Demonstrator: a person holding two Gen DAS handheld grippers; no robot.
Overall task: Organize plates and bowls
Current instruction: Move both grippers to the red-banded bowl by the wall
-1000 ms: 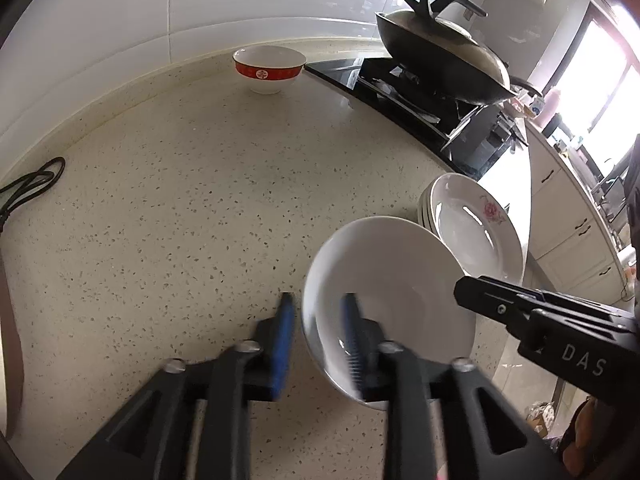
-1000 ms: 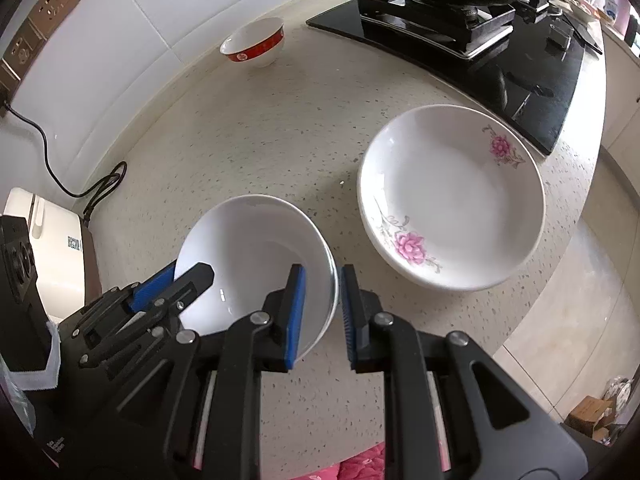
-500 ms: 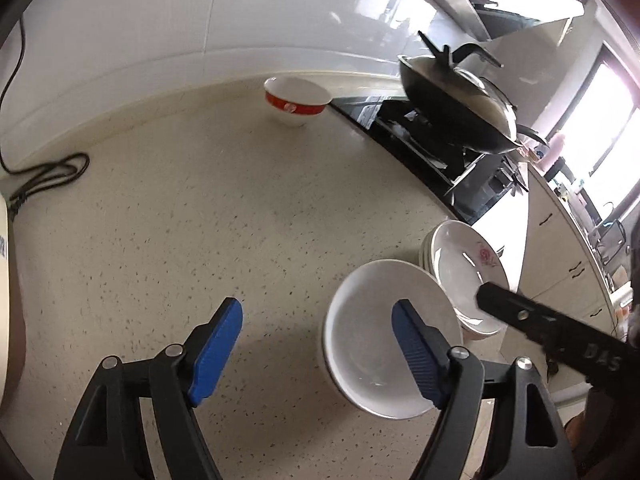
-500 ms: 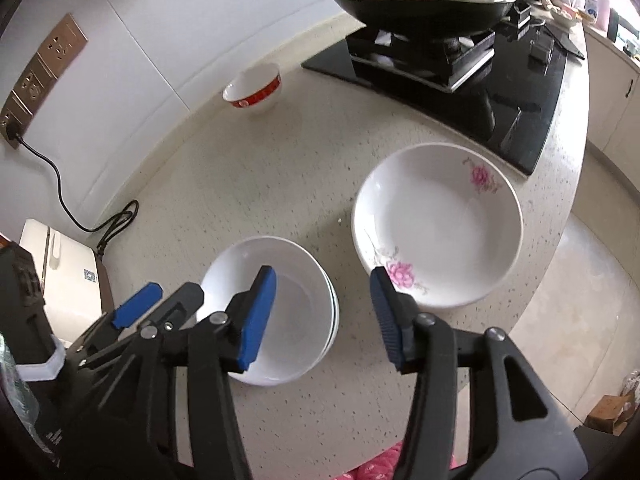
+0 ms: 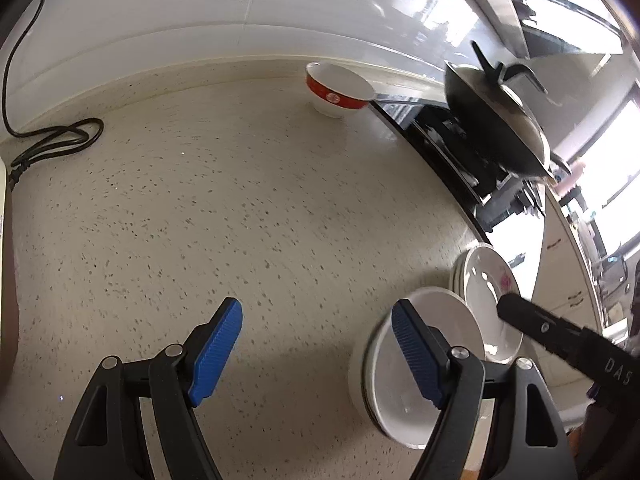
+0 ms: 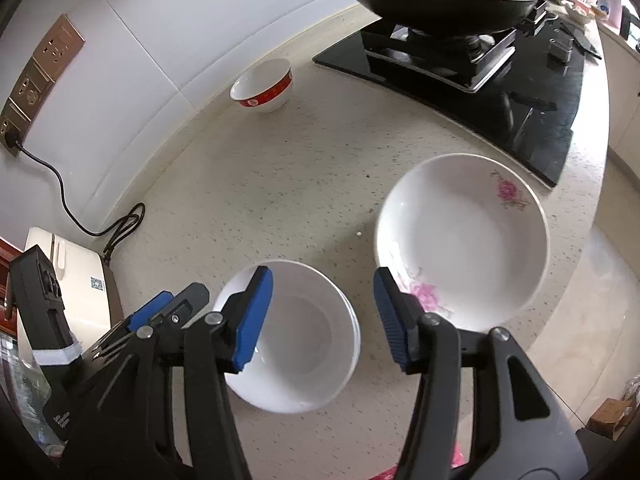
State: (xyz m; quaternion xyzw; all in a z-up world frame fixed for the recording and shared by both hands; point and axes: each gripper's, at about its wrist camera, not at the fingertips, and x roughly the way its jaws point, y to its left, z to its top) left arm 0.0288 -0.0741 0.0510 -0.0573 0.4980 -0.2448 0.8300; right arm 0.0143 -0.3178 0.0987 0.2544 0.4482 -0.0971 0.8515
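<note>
Right wrist alone shows wall sockets (image 6: 36, 80); both grippers (image 6: 323, 316) (image 5: 316, 350) gape, holding nothing.

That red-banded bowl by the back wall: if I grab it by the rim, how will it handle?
The red-banded bowl looks like glazed ceramic, so probably rigid but slick against the pads and breakable if dropped. It stands upright on a narrow foot, so a sideways push may tip it rather than slide it. It appears empty, so likely light enough for one gripper.
</note>
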